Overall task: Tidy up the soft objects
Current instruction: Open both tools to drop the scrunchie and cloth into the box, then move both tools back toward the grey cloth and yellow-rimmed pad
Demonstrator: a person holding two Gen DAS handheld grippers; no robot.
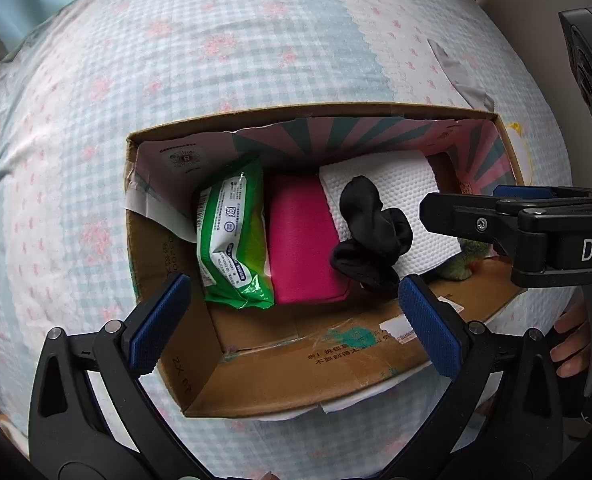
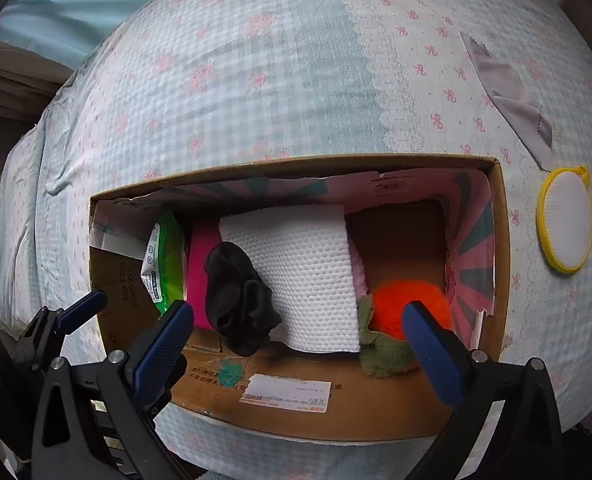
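A cardboard box point(image 1: 296, 376) point(image 2: 336, 412) lies on the bed. Inside are a green wipes pack point(image 1: 233, 236) point(image 2: 163, 264), a pink block point(image 1: 306, 240) point(image 2: 201, 264), a white paper roll point(image 1: 392, 188) point(image 2: 308, 272), a black sock point(image 1: 372, 236) point(image 2: 235, 300) on the roll, and an orange and green plush toy point(image 2: 408, 312). My left gripper point(image 1: 291, 320) is open and empty above the box's near side. My right gripper point(image 2: 298, 340) is open and empty above the near wall, also seen in the left wrist view point(image 1: 456, 216).
The bed has a checked and flowered cover point(image 1: 175, 80) point(image 2: 255, 80). A grey cloth point(image 2: 508, 92) point(image 1: 456, 76) and a round yellow-rimmed white pad point(image 2: 566, 220) lie on it right of the box.
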